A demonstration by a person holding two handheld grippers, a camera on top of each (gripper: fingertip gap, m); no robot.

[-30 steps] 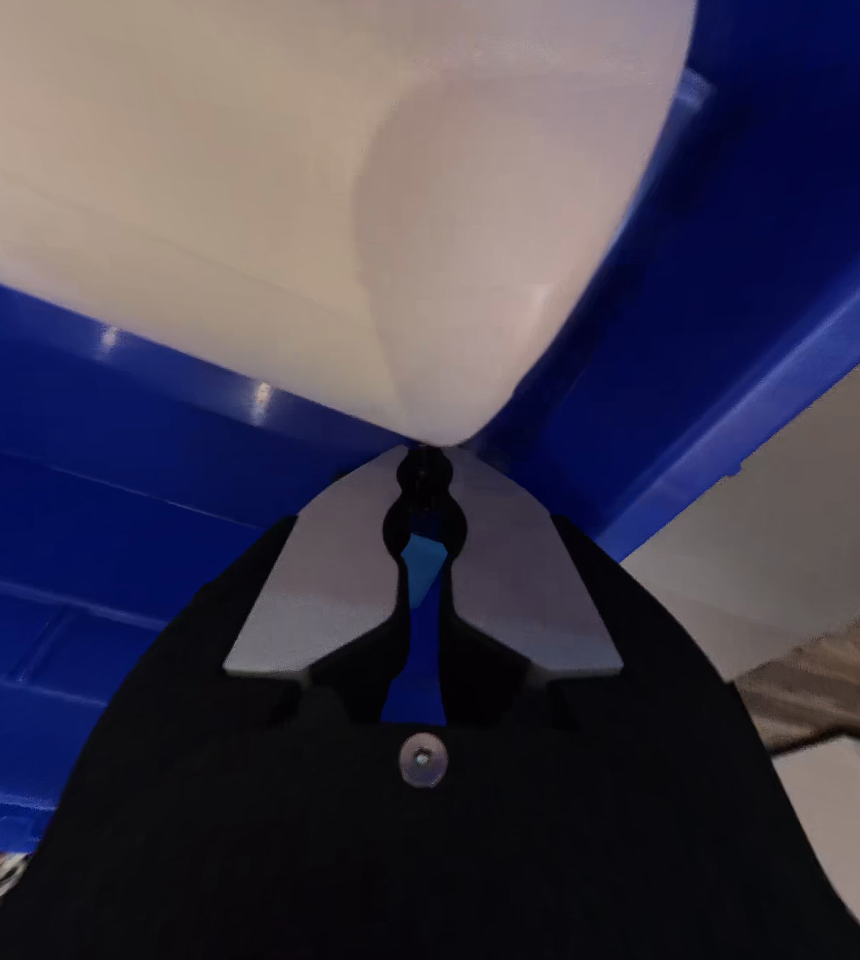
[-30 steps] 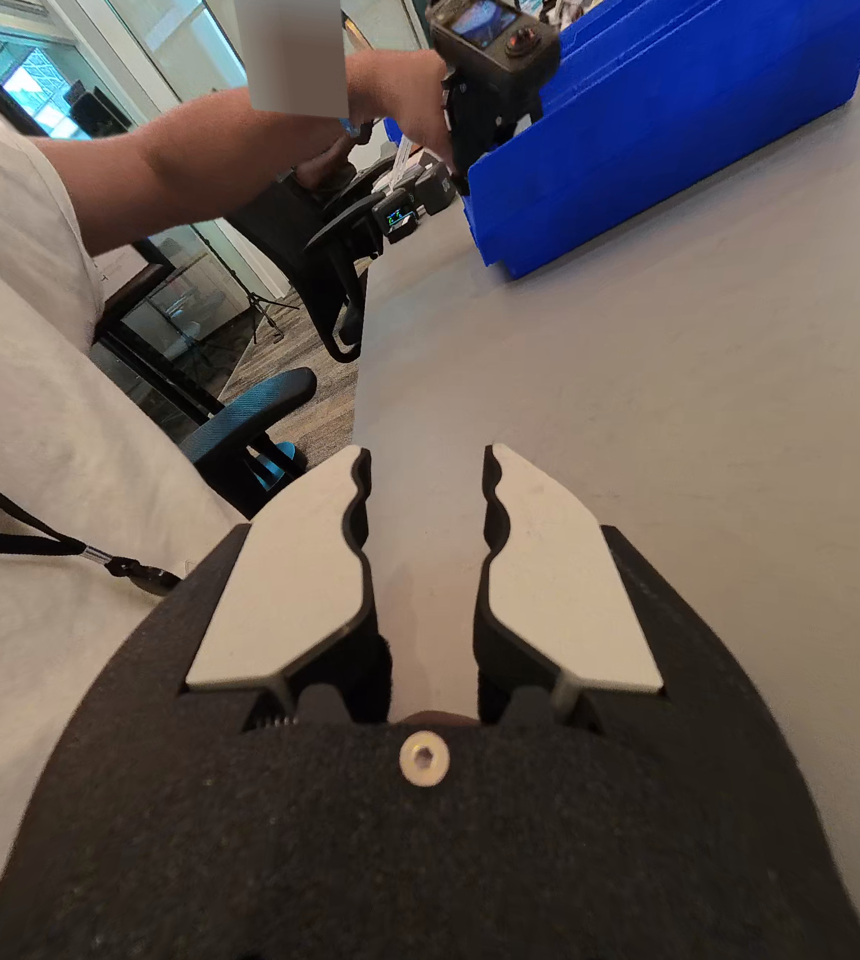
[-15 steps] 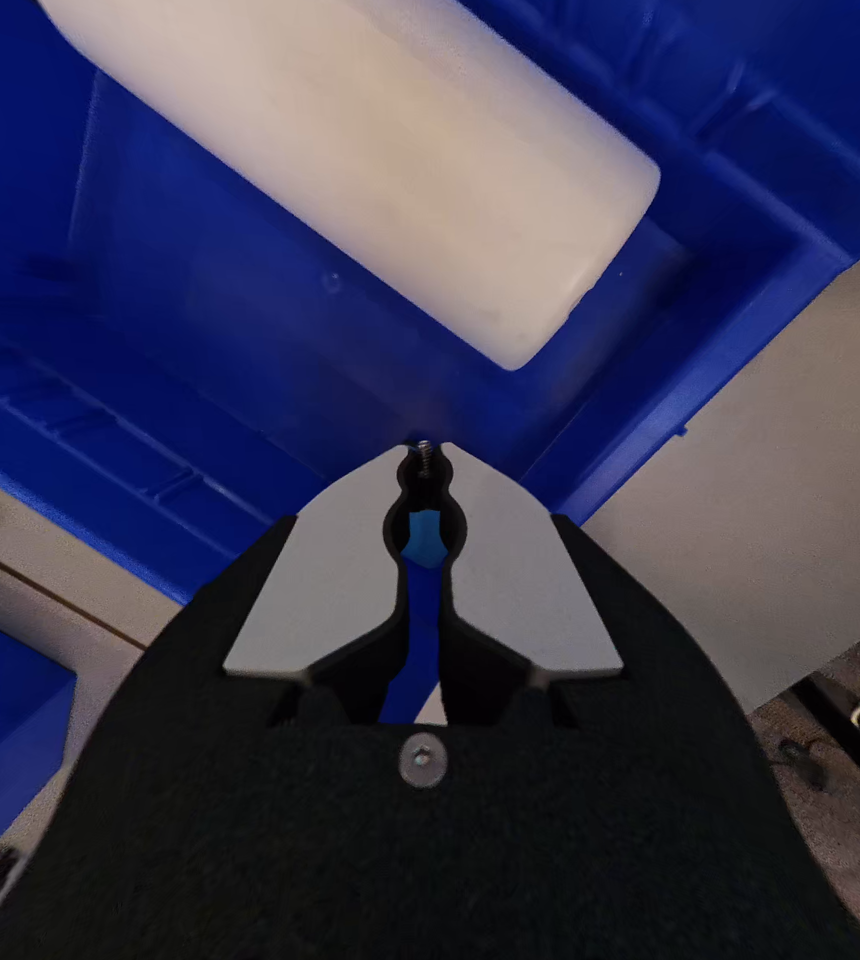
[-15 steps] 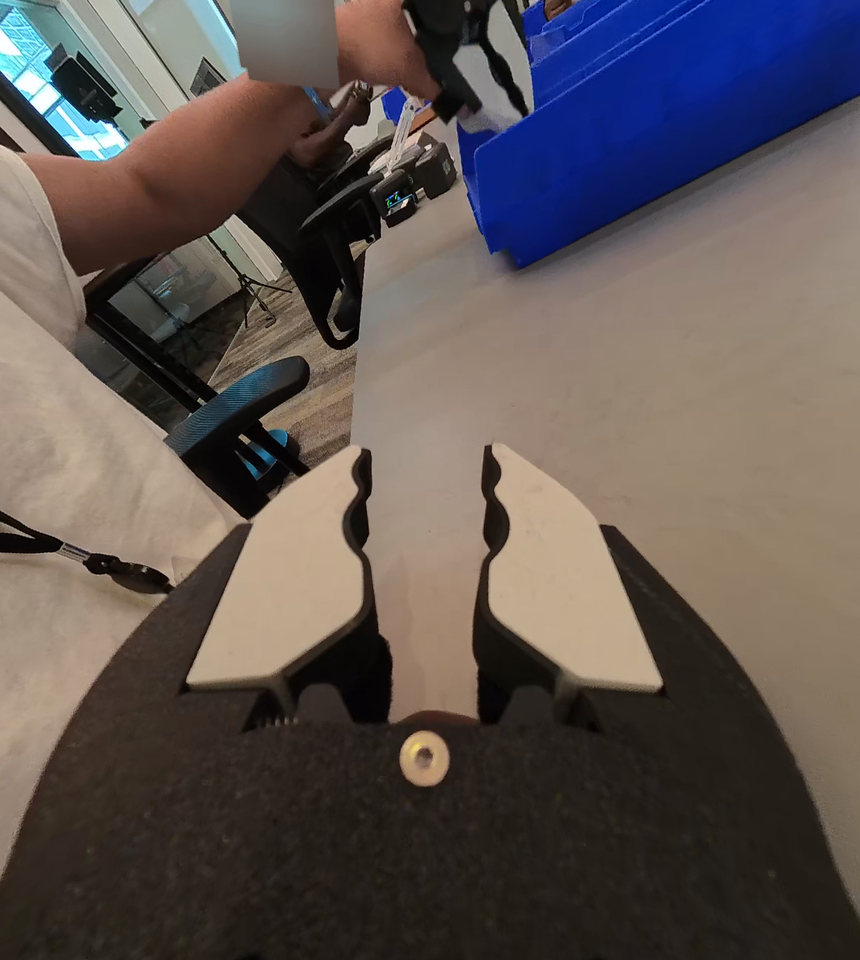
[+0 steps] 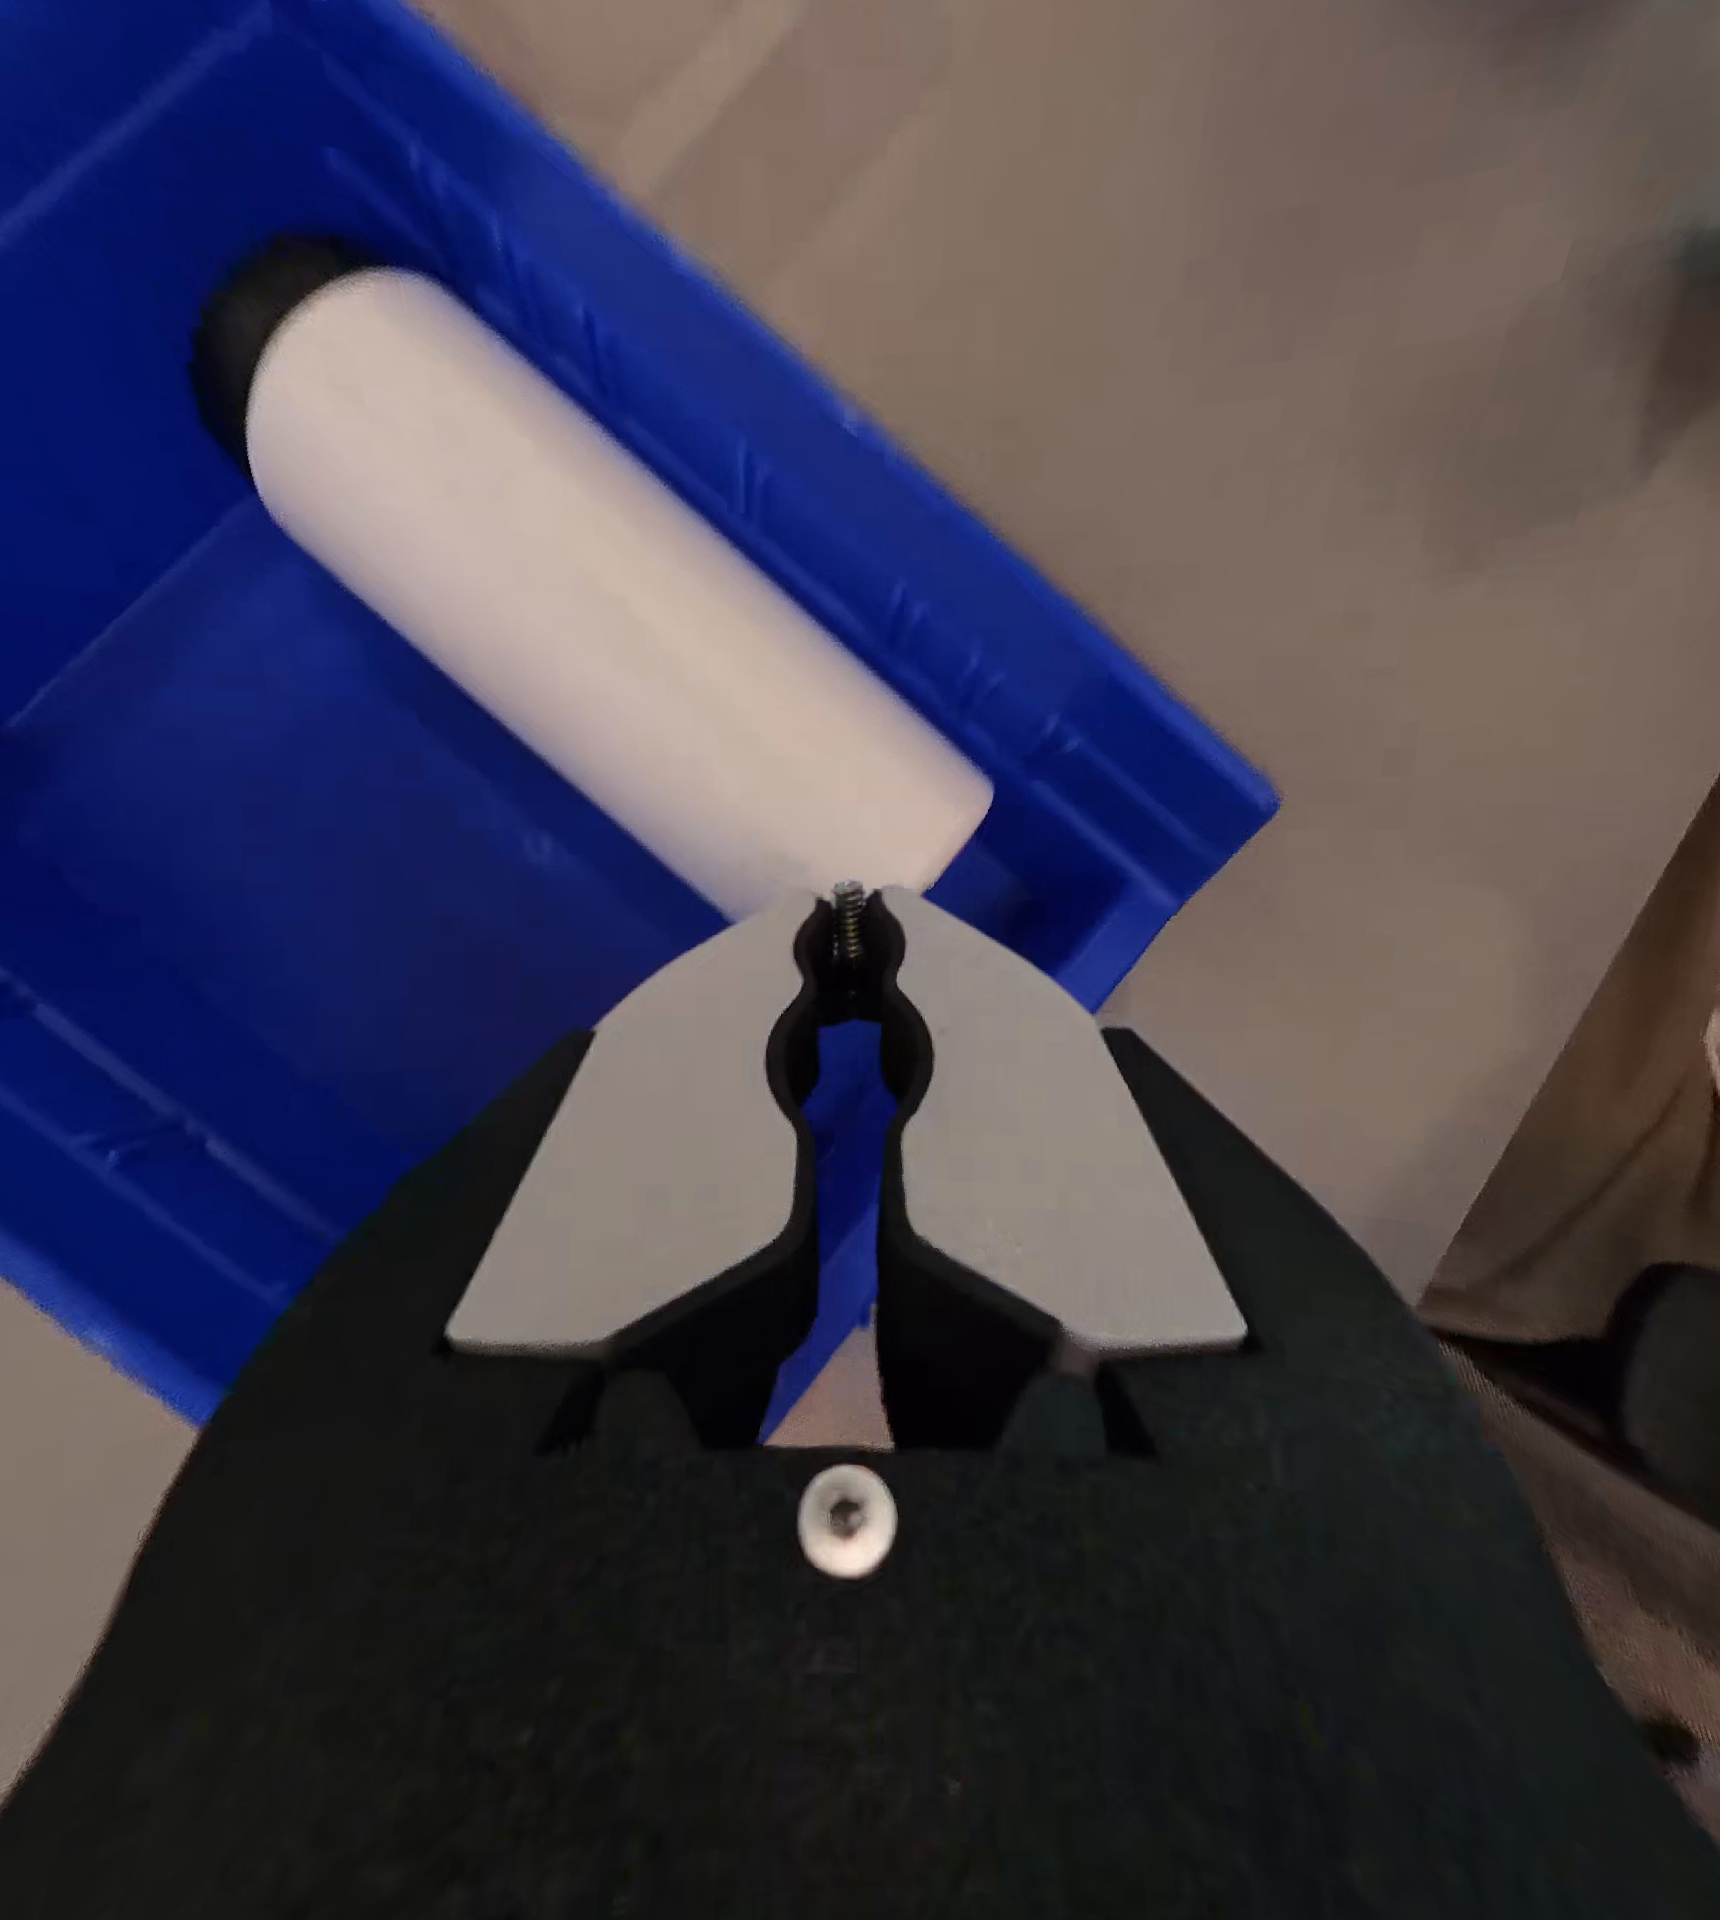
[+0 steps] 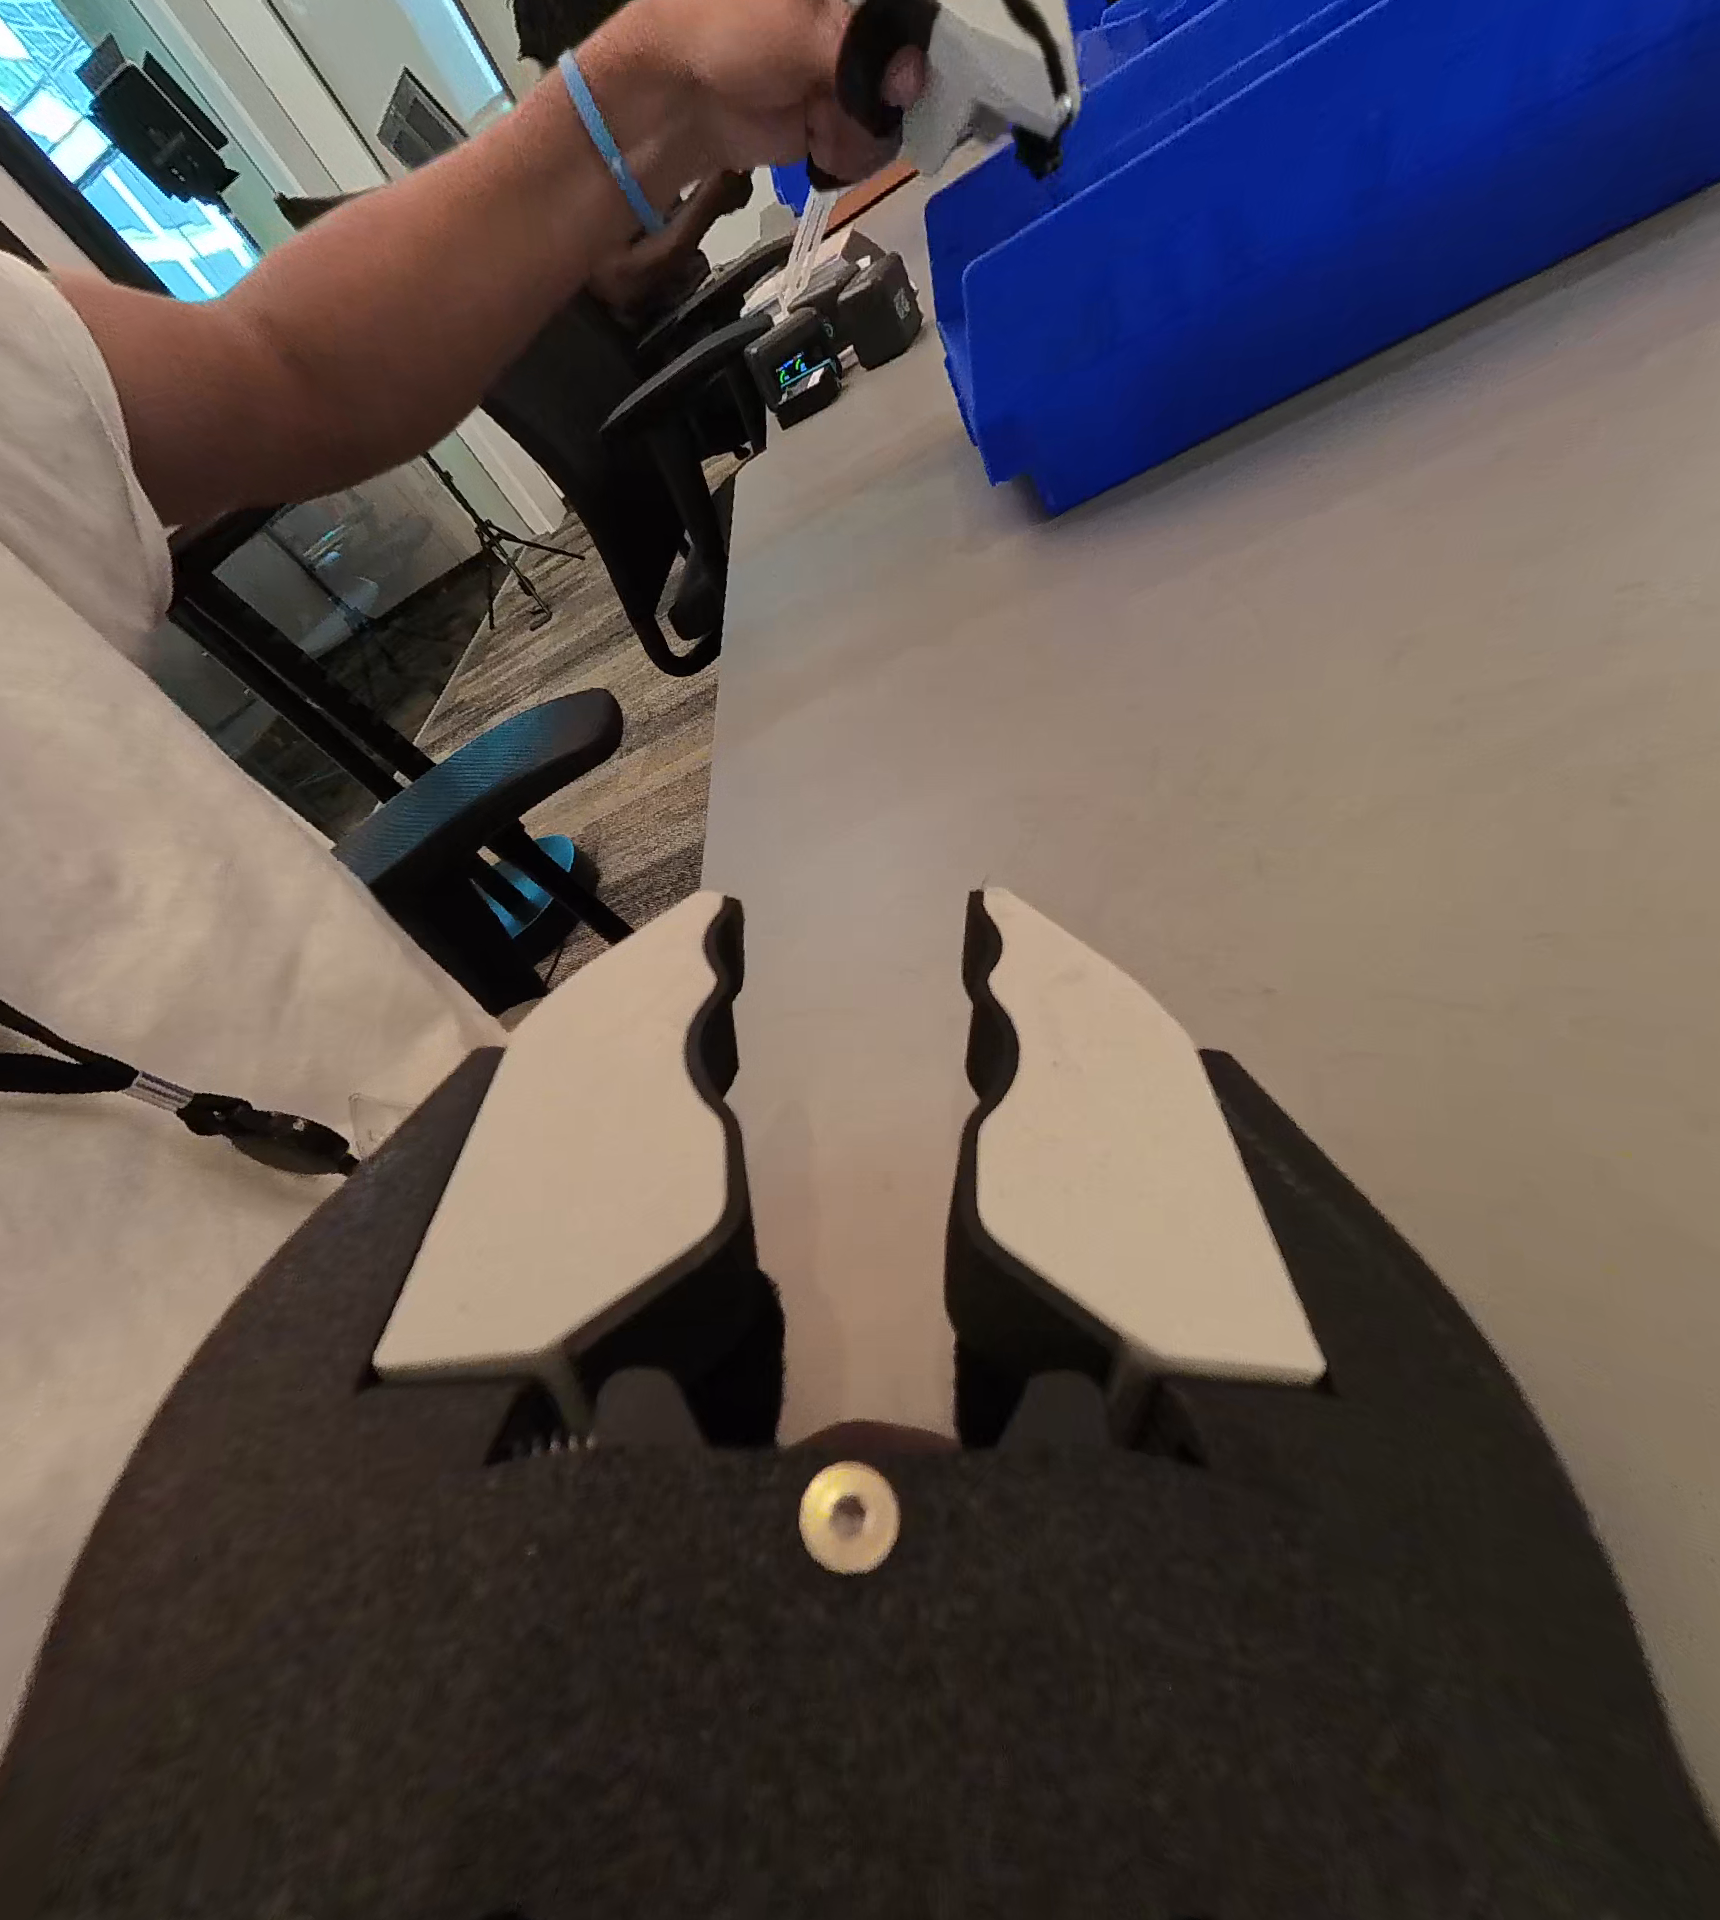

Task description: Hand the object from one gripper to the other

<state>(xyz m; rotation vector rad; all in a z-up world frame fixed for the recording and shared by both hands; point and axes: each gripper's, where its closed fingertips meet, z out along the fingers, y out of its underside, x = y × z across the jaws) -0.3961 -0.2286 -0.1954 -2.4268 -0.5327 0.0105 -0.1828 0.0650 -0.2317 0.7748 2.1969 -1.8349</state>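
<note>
**Screw pinched above the bin**

The left gripper (image 5: 848, 914) has its jaws clamped on a small threaded screw (image 5: 845, 935), whose tip pokes out just past the fingertips. Below it sits a blue bin (image 5: 212, 935) on the grey worktop (image 5: 1251, 364), with a white cylinder (image 5: 607, 644) lying inside along the bin's right wall; a dark cap shows at its far end.

The right gripper (image 6: 851, 925) hangs low over the near worktop, jaws apart and holding nothing. Far off, a hand (image 6: 762, 94) holds the left gripper over the bin's left end.
</note>
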